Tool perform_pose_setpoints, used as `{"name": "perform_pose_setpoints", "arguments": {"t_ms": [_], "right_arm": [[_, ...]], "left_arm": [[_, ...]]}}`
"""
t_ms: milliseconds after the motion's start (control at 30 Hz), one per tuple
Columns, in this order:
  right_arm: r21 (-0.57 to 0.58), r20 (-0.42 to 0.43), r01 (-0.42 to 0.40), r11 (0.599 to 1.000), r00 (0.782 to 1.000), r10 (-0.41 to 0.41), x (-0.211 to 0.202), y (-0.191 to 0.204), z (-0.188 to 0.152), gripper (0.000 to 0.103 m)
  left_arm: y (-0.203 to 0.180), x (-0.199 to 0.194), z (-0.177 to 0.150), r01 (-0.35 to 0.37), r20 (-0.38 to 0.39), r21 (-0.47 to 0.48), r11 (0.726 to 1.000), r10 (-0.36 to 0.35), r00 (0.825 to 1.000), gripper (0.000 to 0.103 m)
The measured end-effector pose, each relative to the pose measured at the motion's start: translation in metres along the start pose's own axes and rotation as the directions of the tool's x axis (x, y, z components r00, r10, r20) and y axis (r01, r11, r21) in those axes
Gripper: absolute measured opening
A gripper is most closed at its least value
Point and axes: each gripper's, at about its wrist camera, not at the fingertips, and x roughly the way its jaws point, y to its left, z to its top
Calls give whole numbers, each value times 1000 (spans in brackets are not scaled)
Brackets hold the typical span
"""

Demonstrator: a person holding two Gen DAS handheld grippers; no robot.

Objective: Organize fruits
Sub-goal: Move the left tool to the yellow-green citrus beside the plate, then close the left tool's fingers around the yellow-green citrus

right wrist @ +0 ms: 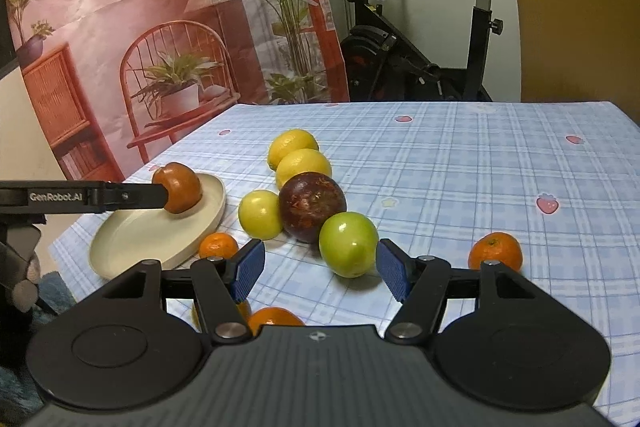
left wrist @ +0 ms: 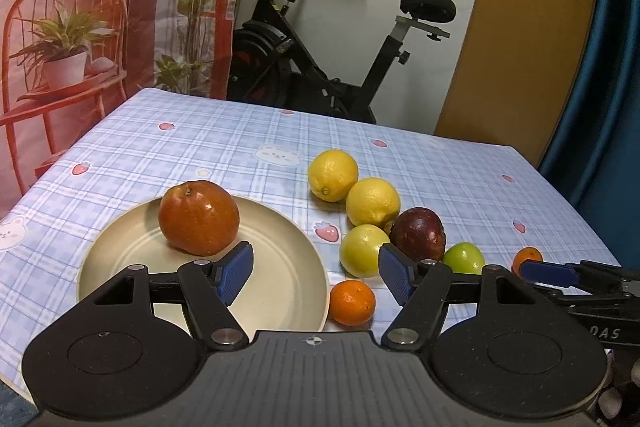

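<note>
Cream plate (left wrist: 120, 267), lower left, holds one reddish apple (left wrist: 199, 217); my left gripper (left wrist: 316, 271) and right gripper (right wrist: 320, 265) both gape empty, ready for loose fruit.

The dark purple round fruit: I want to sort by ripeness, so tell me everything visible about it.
The dark purple round fruit has a glossy maroon skin with rough tan, scuffed patches. It sits whole on the blue checked tablecloth amid the cluster, appearing to touch a yellow lemon behind, a yellow-green fruit beside it and a green round fruit in front. Neither gripper holds it.
</note>
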Motion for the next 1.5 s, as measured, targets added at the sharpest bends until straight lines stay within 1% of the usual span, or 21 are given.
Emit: {"name": "perform_pose_setpoints", "arguments": {"t_ms": [100, 200, 267, 400, 433, 467, 533, 633, 700, 867, 967, 1000, 1033, 1233, 1367, 1500], "right_arm": [[-14, -12, -7, 1000, 1000, 7, 5, 1, -1, 65], [-38, -10, -62, 997, 998, 62, 4, 7, -1, 65], [-63, -26, -107, 992, 994, 106, 5, 12, -2, 65], [-131, -68, -173, 976, 984, 165, 10, 27, -7, 65], [-153, -71, -185, 971, 982, 176, 10, 31, -8, 63], [-174, -74, -194, 965, 980, 184, 11, 35, -9, 63], [-218, -83, -202, 955, 979, 188, 11, 43, -12, 62], [-249, -104, -213, 945, 976, 193, 13, 51, -16, 54], [-258, -108, -220, 941, 974, 198, 15, 53, -15, 51], [-262, -138, -215, 941, 973, 184, 24, 53, -17, 43], [-263, -153, -213, 941, 972, 178, 28, 53, -19, 43], [-264, -156, -215, 940, 971, 178, 28, 54, -20, 43], [-265, -160, -217, 939, 971, 179, 29, 54, -21, 43], [-273, -169, -210, 939, 971, 168, 32, 54, -24, 42], [-281, -169, -209, 937, 971, 166, 33, 55, -24, 42], [-283, -169, -209, 936, 972, 166, 33, 55, -25, 42]], "left_arm": [[0, 1, -1, 15, -8, -2, 1000, -15, 1000, 71], [-4, 4, -2, 6, -23, 20, 1000, -5, 1000, 71], [-5, 5, -2, 1, -33, 21, 1000, 0, 999, 71], [-7, 3, -3, 22, -47, 28, 999, -21, 999, 70], [-8, 2, -3, 32, -50, 32, 999, -31, 998, 70], [-9, 1, -4, 44, -54, 37, 998, -42, 998, 68], [-12, -1, -4, 72, -61, 41, 997, -69, 996, 60], [-14, -4, -6, 102, -60, 42, 994, -100, 993, 58], [-13, -4, -6, 117, -68, 33, 993, -115, 991, 53], [-16, 0, -10, 183, -108, 21, 983, -180, 978, 53], [-22, 3, -13, 210, -127, 39, 977, -203, 971, 51], [-24, 5, -14, 210, -136, 47, 977, -202, 970, 44], [-25, 7, -15, 212, -148, 53, 976, -202, 968, 43], [-26, 13, -20, 260, -185, 45, 965, -248, 951, 43], [-28, 21, -25, 291, -231, 30, 956, -277, 933, 43], [-29, 24, -28, 307, -270, 17, 952, -291, 918, 43]]}}
